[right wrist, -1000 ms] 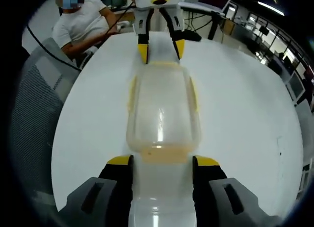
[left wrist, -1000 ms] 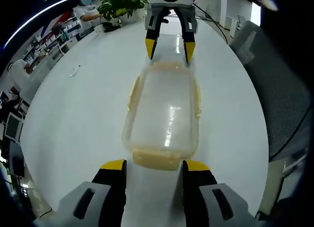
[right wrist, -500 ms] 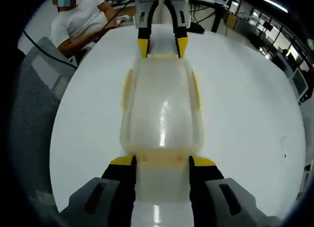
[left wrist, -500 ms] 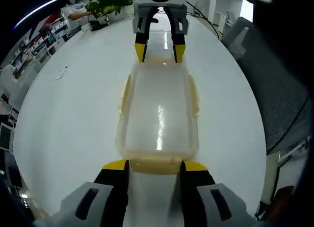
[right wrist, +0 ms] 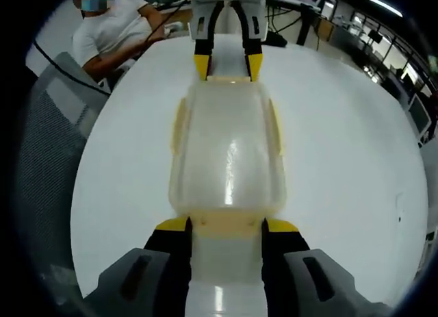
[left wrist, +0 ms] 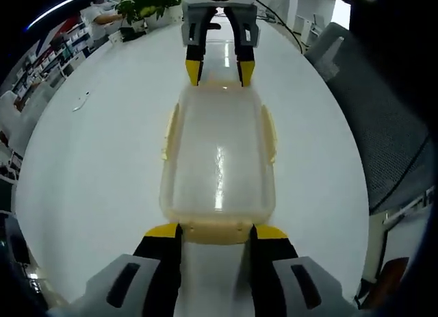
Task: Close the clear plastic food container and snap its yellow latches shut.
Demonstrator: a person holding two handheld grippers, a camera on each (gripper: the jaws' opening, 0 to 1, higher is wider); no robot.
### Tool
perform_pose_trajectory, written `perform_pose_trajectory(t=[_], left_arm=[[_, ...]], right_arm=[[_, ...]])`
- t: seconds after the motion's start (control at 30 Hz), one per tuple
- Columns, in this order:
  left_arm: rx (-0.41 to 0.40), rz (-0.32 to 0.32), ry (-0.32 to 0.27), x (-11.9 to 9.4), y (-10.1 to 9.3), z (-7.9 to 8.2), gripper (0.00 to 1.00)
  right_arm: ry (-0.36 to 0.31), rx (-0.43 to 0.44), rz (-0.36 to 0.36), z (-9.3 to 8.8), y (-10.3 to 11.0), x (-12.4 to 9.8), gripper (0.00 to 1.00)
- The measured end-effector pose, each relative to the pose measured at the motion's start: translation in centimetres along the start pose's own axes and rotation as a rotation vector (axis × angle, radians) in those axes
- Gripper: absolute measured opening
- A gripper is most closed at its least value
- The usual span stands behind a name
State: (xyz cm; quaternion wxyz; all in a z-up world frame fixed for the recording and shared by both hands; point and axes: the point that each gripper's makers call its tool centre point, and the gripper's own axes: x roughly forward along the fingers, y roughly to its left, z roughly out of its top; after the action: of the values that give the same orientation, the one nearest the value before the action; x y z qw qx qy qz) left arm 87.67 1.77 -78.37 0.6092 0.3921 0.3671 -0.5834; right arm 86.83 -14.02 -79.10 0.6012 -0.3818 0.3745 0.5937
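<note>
In the left gripper view, the clear plastic food container (left wrist: 217,163) was seen lying lengthwise on the white table (left wrist: 102,153), its lid already seated on top. The left gripper (left wrist: 215,233) was held at the near short end, its jaws spread a little wider than the yellow latch (left wrist: 217,231) lying between the tips; nothing was gripped, though whether the tips touched the plastic could not be told. At the far short end the right gripper (left wrist: 213,72) was seen, its jaws likewise parted and straddling that end. A potted plant (left wrist: 144,2) was seen at the table's far edge.

In the right gripper view, the same container (right wrist: 227,156) was seen from the opposite end. The right gripper (right wrist: 226,226) was placed with its jaws apart on either side of the near end latch (right wrist: 226,223), nothing being clamped. The left gripper (right wrist: 227,66) was seen across the container, open around the far end. Yellow side latches (right wrist: 178,125) were seen along the long edges; whether they were snapped down could not be told. A seated person (right wrist: 116,33) was visible beyond the table.

The container was judged to be light, thin-walled and smooth, so it would likely slide on the table if pushed from one end alone. Hold was judged best taken at the stiff latch tabs and rim, pressed from both ends together, not on the flexible clear wall.
</note>
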Motion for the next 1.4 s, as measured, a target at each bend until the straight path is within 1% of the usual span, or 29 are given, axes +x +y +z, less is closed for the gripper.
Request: perform_pose_trajectory(t=[0.33, 0.7, 1.07, 1.4], left_arm=[[-0.007, -0.008, 0.01, -0.2, -0.2, -0.2, 0.32], [-0.009, 0.0, 0.023, -1.4, -0.4, 0.2, 0.32], [0.002, 0.007, 0.026, -3.0, -0.8, 1.5, 0.32], [0.009, 0.01, 0.017, -4.0, -1.1, 3.7, 0.32]], right_arm=[[-0.005, -0.005, 0.01, 0.1, 0.4, -0.4, 0.35], [-0.018, -0.016, -0.001, 0.8, 0.7, -1.7, 0.35], [-0.025, -0.02, 0.0, 1.1, 1.1, -3.5, 0.35], [-0.02, -0.019, 0.003, 0.5, 1.5, -5.8, 0.35]])
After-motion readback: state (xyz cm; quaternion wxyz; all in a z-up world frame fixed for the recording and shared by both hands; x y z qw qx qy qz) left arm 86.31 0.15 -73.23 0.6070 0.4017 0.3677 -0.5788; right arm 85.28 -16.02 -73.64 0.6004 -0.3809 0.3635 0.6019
